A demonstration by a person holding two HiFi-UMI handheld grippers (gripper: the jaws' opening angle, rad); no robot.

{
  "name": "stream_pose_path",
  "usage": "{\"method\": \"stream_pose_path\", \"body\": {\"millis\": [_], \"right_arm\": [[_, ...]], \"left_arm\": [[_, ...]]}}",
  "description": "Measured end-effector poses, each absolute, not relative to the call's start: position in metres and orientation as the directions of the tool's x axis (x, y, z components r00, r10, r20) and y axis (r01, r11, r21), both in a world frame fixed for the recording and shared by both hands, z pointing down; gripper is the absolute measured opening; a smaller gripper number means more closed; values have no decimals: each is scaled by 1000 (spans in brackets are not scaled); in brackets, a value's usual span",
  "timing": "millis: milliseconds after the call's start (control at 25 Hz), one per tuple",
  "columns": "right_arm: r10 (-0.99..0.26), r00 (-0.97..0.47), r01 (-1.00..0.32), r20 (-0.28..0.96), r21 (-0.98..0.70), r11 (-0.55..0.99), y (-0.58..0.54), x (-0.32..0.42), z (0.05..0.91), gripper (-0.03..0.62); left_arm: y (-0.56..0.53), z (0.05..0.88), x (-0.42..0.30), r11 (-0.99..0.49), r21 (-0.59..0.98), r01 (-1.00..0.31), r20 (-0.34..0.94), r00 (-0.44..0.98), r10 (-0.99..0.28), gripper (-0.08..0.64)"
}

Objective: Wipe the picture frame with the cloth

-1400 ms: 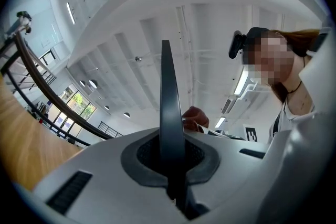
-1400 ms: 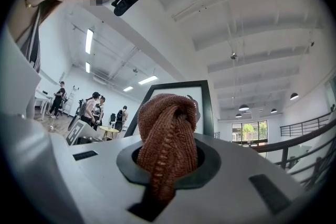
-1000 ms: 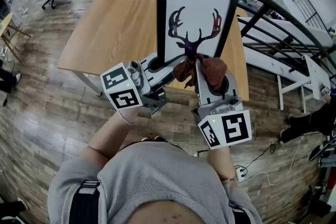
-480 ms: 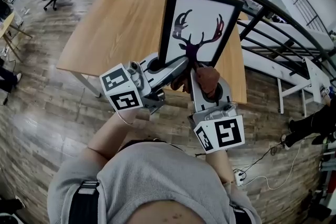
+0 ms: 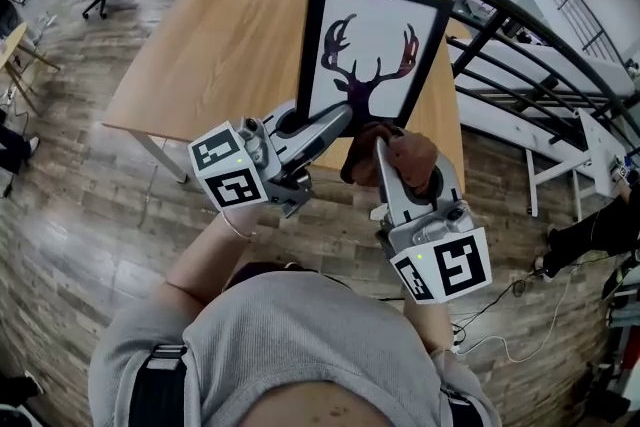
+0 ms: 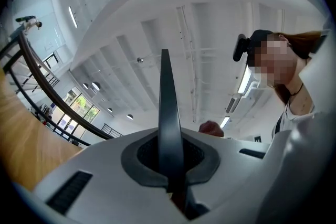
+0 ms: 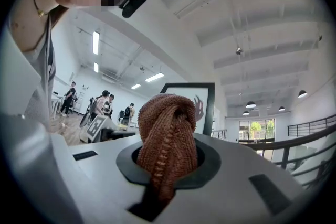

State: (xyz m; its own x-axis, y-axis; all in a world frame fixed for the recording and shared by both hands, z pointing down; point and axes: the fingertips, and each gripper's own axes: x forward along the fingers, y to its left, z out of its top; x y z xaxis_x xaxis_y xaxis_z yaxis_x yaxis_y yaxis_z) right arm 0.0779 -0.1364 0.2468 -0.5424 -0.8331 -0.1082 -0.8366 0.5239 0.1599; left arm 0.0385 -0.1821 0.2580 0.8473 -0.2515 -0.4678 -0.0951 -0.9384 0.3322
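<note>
Currently I have the picture frame (image 5: pixel 368 50) held upright over the near part of the bench (image 5: pixel 220 45). The left claw (image 5: pixel 338 120) pinches it at its bottom edge. In the left gripper view the frame's thin dark edge runs straight up between the jaws, which are clamped tight on it.

The right claw (image 5: pixel 384 147) is closed on the brown cloth (image 5: pixel 402 157), a bunched wad that bulges out past the tips. From the head view the wad sits just below the frame's lower right corner, beside the left claw. The right gripper view shows the frame's printed face behind the cloth, so I judge the two near each other rather than pressed together, though I cannot be sure of contact.

I read this as the wiping step itself, with the cloth low on the frame and about to make a pass. Next I would need to bring the wad flat against the face and sweep it across. The pressure must be light enough that the frame does not twist in the left claw's narrow hold, and the sweep must stay clear of that claw.
</note>
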Motion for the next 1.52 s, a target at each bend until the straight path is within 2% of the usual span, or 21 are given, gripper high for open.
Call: {"method": "stream_pose_path", "body": {"millis": [200, 400, 1040, 1520], "right_arm": [[-835, -462, -886, -299, 198, 420, -116, 144, 165, 57], [-819, -415, -909, -397, 228, 350, -121, 163, 115, 57], [-817, -384, -923, -429, 209, 323, -145, 160, 107, 57], [-851, -394, -916, -348, 224, 332, -143, 157, 152, 57]], "left_arm": [[-150, 259, 73, -959, 261, -110, -452, 864, -222, 20], [-140, 259, 82, -965, 239, -106, -457, 865, -208, 20], [-132, 244, 77, -986, 167, -32, -524, 844, -116, 20], [-135, 249, 79, -979, 205, -5, -534, 837, -116, 20]]}}
